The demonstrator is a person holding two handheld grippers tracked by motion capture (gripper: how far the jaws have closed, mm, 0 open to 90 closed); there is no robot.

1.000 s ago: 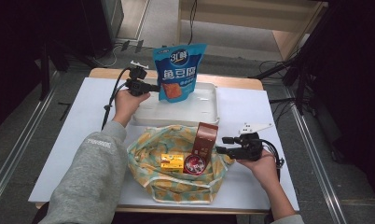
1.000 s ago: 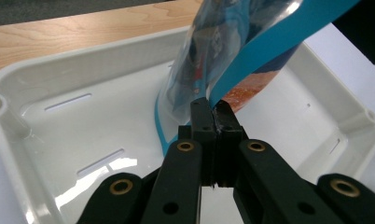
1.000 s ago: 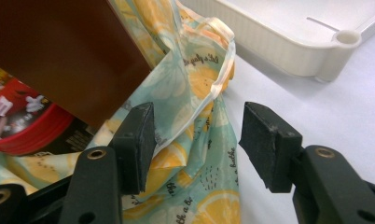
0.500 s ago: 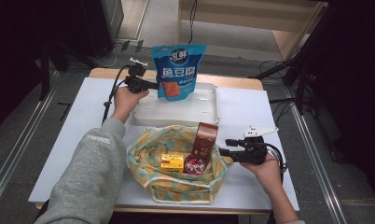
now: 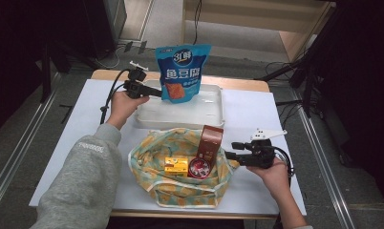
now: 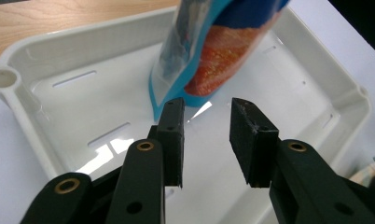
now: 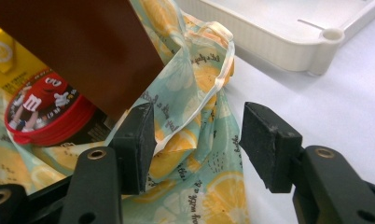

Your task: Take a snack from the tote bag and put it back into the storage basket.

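On a white tabletop [image 5: 257, 107], a blue snack pouch [image 5: 182, 72] stands upright in a white tray [image 5: 211, 110]. In front of it, a lemon-print cloth bag [image 5: 180, 188] holds a brown box [image 5: 211, 142]. The left gripper [image 6: 206, 122], jaws just opened, sits apart beside the pouch. The right gripper [image 7: 198, 140] is parted around the bag's rim.

A lab-like recording space: a white bench [image 5: 257, 109] on bare grey floor [image 5: 18, 138], cables [image 5: 285, 67] trailing, dark stands [image 5: 309, 81] around.
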